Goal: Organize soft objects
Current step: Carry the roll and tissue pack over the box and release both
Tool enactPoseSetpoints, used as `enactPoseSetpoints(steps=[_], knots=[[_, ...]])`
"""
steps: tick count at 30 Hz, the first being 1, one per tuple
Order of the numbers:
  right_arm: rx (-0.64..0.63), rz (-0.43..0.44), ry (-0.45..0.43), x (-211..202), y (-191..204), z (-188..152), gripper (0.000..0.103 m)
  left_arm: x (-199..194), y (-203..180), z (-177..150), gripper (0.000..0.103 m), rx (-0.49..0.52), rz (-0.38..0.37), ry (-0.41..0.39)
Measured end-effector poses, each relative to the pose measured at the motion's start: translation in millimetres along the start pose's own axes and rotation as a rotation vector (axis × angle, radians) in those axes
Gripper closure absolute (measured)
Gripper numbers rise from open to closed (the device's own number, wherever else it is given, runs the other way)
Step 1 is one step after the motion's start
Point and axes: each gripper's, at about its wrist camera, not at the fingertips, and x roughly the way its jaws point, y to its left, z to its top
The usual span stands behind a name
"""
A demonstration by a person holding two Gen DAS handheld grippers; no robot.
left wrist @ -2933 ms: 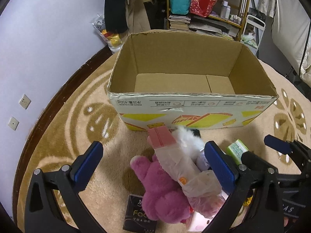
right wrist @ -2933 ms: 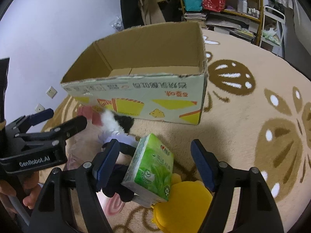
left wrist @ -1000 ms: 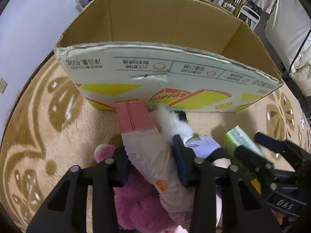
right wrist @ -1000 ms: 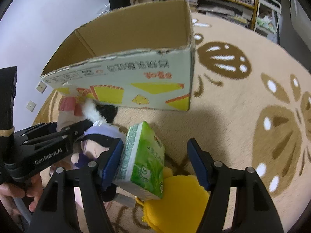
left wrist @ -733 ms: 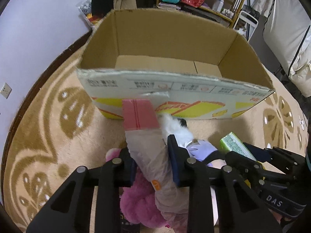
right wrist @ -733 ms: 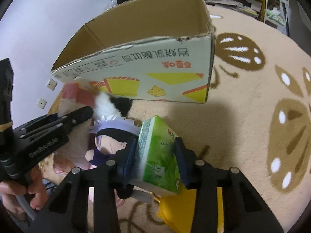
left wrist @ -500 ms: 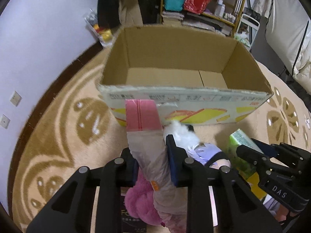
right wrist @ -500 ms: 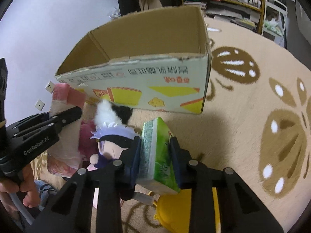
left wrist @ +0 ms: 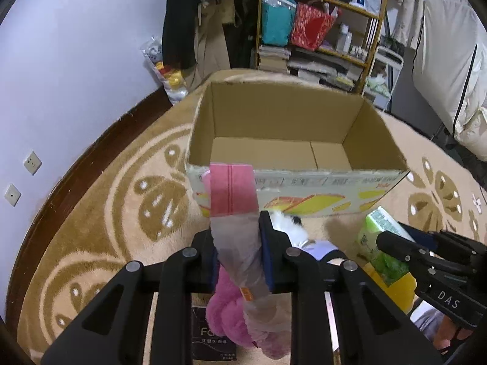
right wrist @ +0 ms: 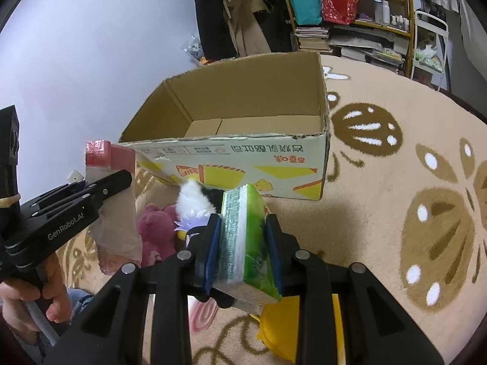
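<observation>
An open, empty cardboard box (left wrist: 292,121) (right wrist: 240,149) stands on the rug. My left gripper (left wrist: 237,228) is shut on a pink-topped plastic-wrapped pack (left wrist: 232,194), held up in front of the box's near wall; the pack also shows in the right wrist view (right wrist: 109,188). My right gripper (right wrist: 243,222) is shut on a green tissue pack (right wrist: 246,243) (left wrist: 380,225), lifted off the pile to the right. Below lie a pink plush (left wrist: 225,313) (right wrist: 155,225), a black-and-white plush (right wrist: 194,197) and a yellow soft item (right wrist: 283,319).
The beige patterned rug (right wrist: 411,213) spreads to the right. A shelf with bags and books (left wrist: 310,39) stands behind the box, a purple wall (left wrist: 76,76) on the left. A dark packet (left wrist: 213,343) lies by the pink plush.
Both grippers closed on their items, the left on the pink-topped pack and the right on the tissue pack, and rose, so the box interior now shows from above.
</observation>
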Motion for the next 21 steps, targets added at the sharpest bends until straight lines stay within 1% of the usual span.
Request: enactPoseSetpoints(steps=[2,3,6,11,16,19,21], knots=[[0.004,0.015,-0.015,-2,-3,1,0.072,-9,1,1,0.083,-0.002,0.011,-0.039],[0.001,0.018,-0.025,-4,-3,1,0.072,-16,2,3,0.084,-0.004,0.019,-0.072],[-0.005,0.029,-0.056,-9,-3,3,0.072,-30,5,6,0.088,-0.015,0.041,-0.127],[-0.03,0.04,-0.109,-24,3,10,0.072,-49,10,12,0.089,-0.008,0.098,-0.182],[-0.05,0.058,-0.165,-38,11,18,0.072,-66,11,23,0.09,-0.015,0.108,-0.233],[-0.063,0.066,-0.204,-48,16,24,0.072,-76,8,35,0.09,0.01,0.128,-0.281],[-0.074,0.056,-0.228,-51,19,29,0.072,-78,4,44,0.09,0.031,0.14,-0.298]])
